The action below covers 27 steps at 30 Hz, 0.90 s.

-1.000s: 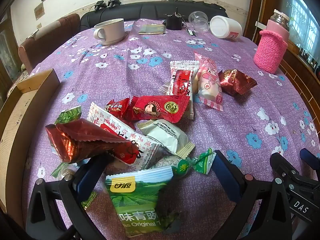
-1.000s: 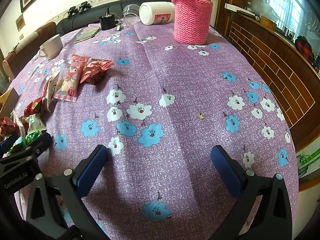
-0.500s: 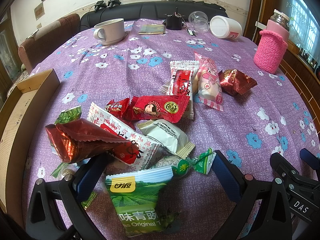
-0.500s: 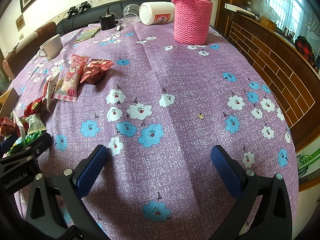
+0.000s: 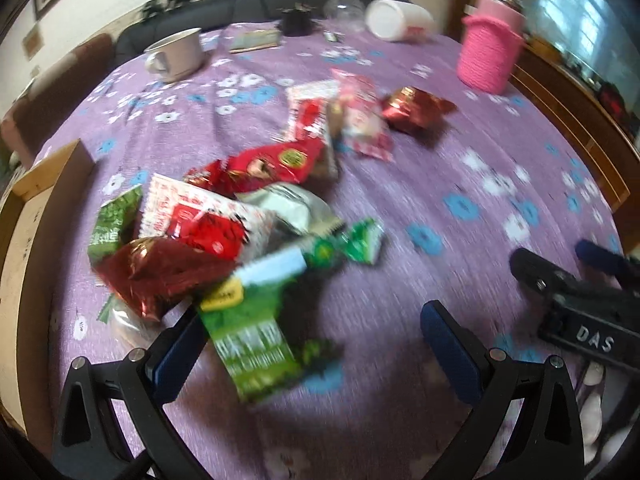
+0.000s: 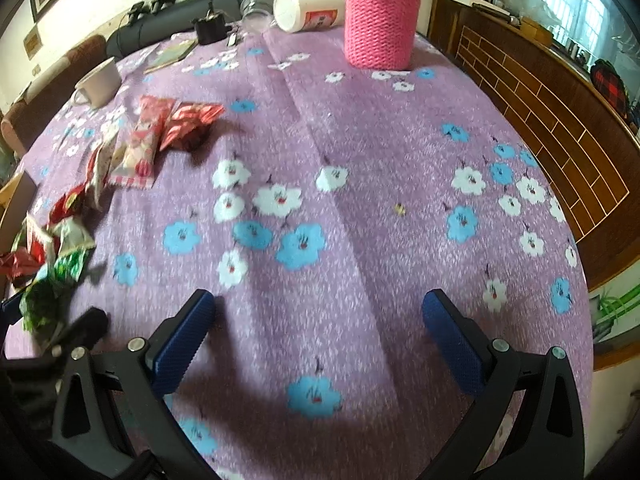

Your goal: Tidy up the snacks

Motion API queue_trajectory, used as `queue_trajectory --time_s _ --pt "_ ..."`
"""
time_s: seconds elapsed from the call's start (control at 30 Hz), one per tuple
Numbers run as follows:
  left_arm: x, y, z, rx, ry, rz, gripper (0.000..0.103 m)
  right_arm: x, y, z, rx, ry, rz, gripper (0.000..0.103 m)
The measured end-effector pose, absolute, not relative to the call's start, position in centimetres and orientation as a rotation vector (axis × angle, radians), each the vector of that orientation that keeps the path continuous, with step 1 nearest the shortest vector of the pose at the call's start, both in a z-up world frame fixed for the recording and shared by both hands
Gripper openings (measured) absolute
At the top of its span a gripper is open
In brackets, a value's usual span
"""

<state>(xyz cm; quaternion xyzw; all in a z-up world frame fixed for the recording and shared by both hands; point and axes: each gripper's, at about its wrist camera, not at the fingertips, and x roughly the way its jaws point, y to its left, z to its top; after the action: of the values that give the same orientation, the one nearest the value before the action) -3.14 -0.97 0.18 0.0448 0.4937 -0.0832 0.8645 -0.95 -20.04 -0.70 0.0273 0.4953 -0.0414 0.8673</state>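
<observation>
With both the left gripper and right gripper spread empty, the heaped snack packets risk scattering if nudged.

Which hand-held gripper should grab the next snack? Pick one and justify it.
Left. The left hand-held gripper is open right over the snack pile, with the green packet by its fingers and the wooden box alongside. The right hand-held gripper is open over bare tablecloth, away from the snacks.

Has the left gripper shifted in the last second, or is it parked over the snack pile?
Yes. The left gripper has swung right: the green packet and cardboard box sit further left between its fingers now.
</observation>
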Motion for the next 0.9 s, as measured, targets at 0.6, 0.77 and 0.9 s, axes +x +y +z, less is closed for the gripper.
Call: queue_trajectory --time_s 0.6,0.77,0.9 --pt "-16.5 16.5 12.8 -0.025 0.468 -0.061 0.101 -8.3 -16.3 6.3 0.134 0.680 0.103 0.097" --pt "-15.2 19.4 9.8 -0.192 0.599 -0.146 0.090 -5.8 -10.6 4.4 0.097 0.843 0.290 0.088" --pt "-14.5 18.2 8.3 -0.185 0.659 -0.200 0.087 -4.3 -6.4 2.5 0.030 0.886 0.387 0.076"
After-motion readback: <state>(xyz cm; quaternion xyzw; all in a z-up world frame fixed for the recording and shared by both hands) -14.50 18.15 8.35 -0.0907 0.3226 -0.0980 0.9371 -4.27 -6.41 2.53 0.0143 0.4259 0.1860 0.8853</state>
